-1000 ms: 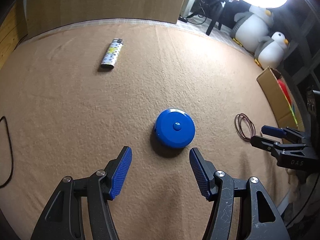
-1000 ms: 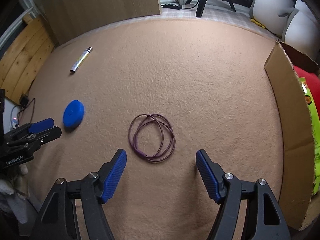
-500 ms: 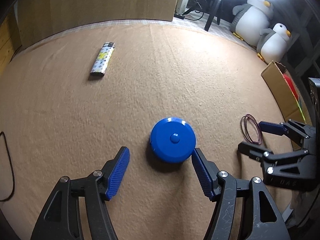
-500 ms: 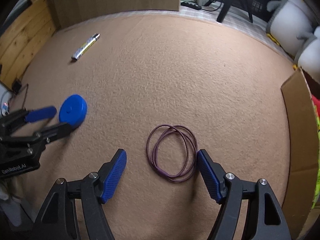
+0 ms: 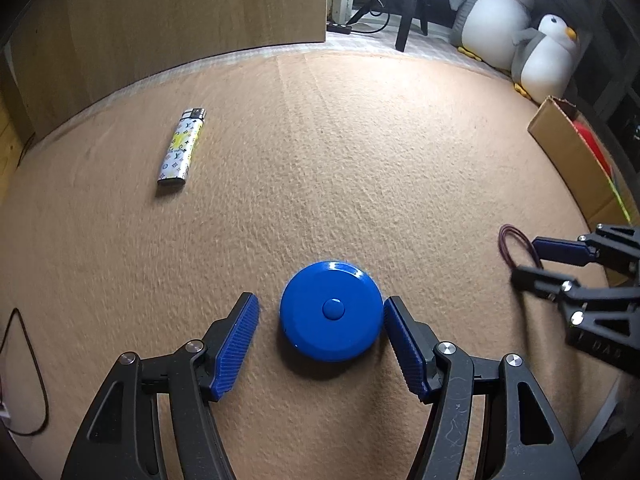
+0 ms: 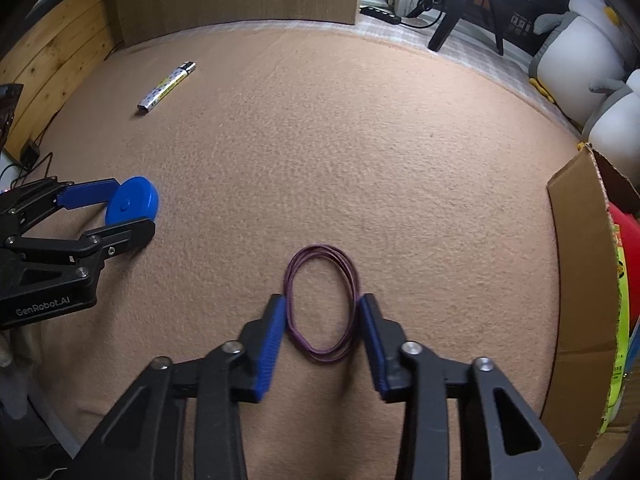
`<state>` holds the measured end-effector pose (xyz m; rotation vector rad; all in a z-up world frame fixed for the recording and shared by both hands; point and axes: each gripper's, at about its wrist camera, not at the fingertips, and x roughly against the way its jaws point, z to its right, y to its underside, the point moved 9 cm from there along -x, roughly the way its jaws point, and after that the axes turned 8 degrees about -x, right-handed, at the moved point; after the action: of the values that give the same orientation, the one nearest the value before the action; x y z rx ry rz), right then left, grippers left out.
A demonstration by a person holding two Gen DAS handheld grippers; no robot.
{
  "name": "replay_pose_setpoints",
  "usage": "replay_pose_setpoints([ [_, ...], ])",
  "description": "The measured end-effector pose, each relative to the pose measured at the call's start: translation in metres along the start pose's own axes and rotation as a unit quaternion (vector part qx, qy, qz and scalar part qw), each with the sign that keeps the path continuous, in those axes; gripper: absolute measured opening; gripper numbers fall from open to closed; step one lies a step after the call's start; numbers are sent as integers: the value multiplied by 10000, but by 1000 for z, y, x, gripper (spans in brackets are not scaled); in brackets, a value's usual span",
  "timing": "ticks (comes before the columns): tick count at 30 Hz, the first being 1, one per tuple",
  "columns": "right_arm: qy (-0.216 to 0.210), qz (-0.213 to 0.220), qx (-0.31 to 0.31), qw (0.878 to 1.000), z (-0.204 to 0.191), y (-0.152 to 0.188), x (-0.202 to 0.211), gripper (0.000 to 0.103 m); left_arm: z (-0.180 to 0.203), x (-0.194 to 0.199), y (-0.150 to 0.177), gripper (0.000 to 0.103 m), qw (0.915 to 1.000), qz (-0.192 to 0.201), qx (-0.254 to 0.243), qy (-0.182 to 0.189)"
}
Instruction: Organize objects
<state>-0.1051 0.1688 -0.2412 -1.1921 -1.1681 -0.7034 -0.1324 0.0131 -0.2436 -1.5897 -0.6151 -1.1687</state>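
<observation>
Right gripper [image 6: 323,338], one: my jaws have just been closing, and the two blue ribbed pads now press on either side of the loop of thin purple rubber bands [image 6: 321,303], squeezing it into an upright oval on the tan felt table cover [image 6: 360,152]. I count at least two strands in the loop; I cannot tell whether there are more.

Left gripper [image 5: 321,340], one: jaws apart, straddling the round blue plastic disc with a centre button [image 5: 331,311], which lies flat on the felt. The right pad sits just beside or touching the disc's edge; the left pad stands clear of it. The jaws widened a little within the last second.

Writing: "GenRobot.AI" reads on the left gripper's black body in the right wrist view.

Further out, one lighter with a white and yellow monogram print and a metal top [image 5: 181,147] lies flat, well apart from the disc, toward the far left of the felt.

Containers: one open brown cardboard box [image 6: 580,280] at the right edge of the table. It holds something red and a yellow-green printed pack; the print is too small to read.

Background: two plush penguins [image 5: 496,8], grey and white, and one black tripod [image 5: 410,12].
</observation>
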Motion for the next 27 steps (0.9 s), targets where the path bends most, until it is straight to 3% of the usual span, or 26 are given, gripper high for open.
replay_pose_setpoints([
  [5,-3,21,-44,10000,5,0,0,20,2,-1,-1,63,9999,49,-55,-73],
  [8,-10,37,-65,10000,5,-1,0,10,-1,1,0,54,9999,90,-29,-134],
  [11,-36,53,-110,9999,6,-1,0,5,-1,0,-2,54,9999,93,-10,-113],
  [27,-154,306,-423,9985,24,-8,17,3,-8,14,-5,54,9993,244,290,-58],
])
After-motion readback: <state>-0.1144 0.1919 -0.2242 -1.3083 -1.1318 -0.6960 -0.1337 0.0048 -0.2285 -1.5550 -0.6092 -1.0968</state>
